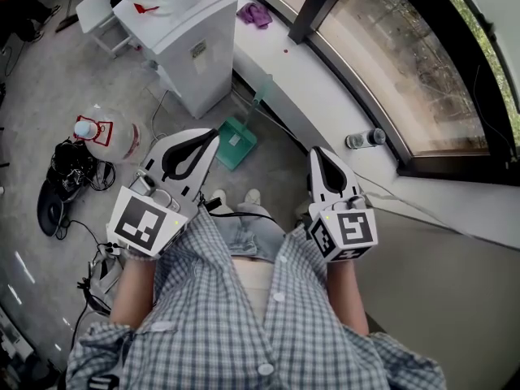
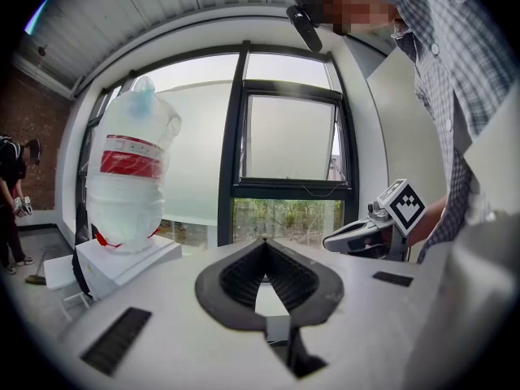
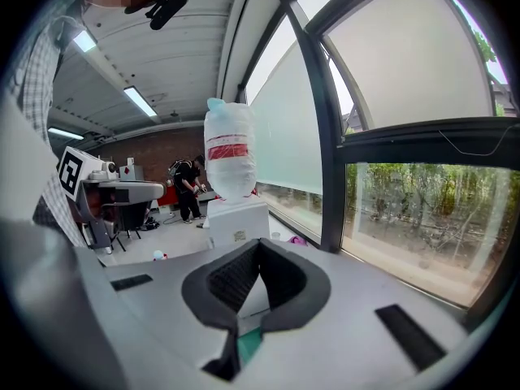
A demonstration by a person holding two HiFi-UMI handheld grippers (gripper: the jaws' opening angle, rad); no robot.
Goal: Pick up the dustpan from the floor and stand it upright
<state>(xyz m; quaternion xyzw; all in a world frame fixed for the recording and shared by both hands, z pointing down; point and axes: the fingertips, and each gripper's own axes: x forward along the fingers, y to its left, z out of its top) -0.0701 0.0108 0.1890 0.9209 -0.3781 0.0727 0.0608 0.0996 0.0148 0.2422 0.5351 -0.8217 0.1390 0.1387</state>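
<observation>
Grey floor (image 1: pixel 49 96) holds the green dustpan (image 1: pixel 236 142) beside the window ledge (image 1: pixel 325 96), just ahead of my left gripper (image 1: pixel 210 136). I see its fingers and the right gripper (image 1: pixel 319 153) fingers pressed together, gripping nothing.

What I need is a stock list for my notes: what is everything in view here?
dustpan: one, teal, on the floor by the ledge, ahead of both grippers
dispenser: one, white, by the window
top jug: one, clear with red label, upside down on the dispenser
floor jug: one, clear with red label, floor at left
bottle: one, clear, lying on the sill
purple thing: one, far on the sill; kind unclear
cables: one heap, black, floor at left
stool: one, white, beyond the dispenser
shoes: two, pale, between the grippers
left hand-held gripper: one, white, shut, empty
right hand-held gripper: one, white, shut, empty
</observation>
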